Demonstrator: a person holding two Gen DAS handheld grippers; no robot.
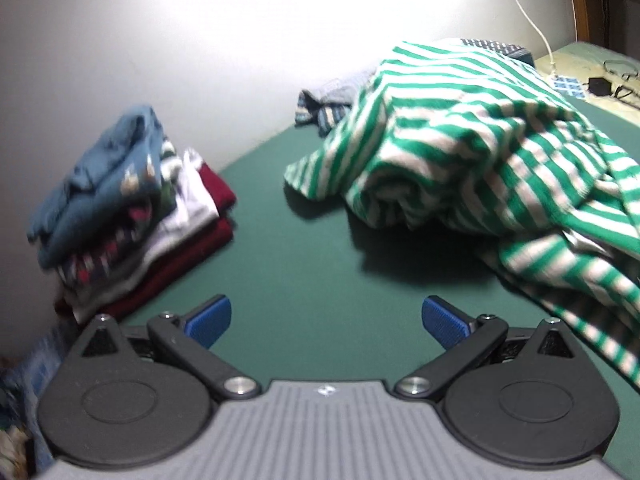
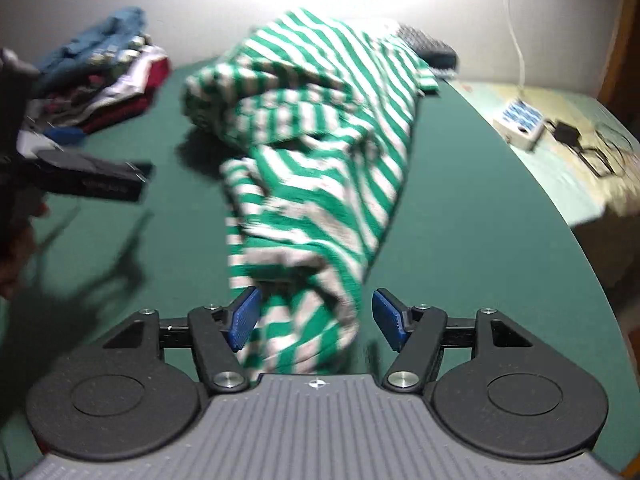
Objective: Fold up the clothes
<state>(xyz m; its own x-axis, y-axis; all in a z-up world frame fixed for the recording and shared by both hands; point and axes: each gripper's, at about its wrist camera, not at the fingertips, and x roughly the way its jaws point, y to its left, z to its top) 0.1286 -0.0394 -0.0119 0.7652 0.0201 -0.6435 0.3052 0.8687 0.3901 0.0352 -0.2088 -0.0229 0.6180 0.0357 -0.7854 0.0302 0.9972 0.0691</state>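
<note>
The green-and-white striped garment runs off the right edge of the left wrist view, so its full spread cannot be seen; its stripes smear with motion blur. In the right wrist view its near end drops behind the right gripper, hidden below the housing. The folded stack is blurred, and the patterns on its middle layers cannot be read. Behind the striped garment, a dark patterned cloth shows only as a sliver. The left gripper enters from the left edge of the right wrist view, smeared, mostly cut off. Small items by the white box are too small to identify.
</note>
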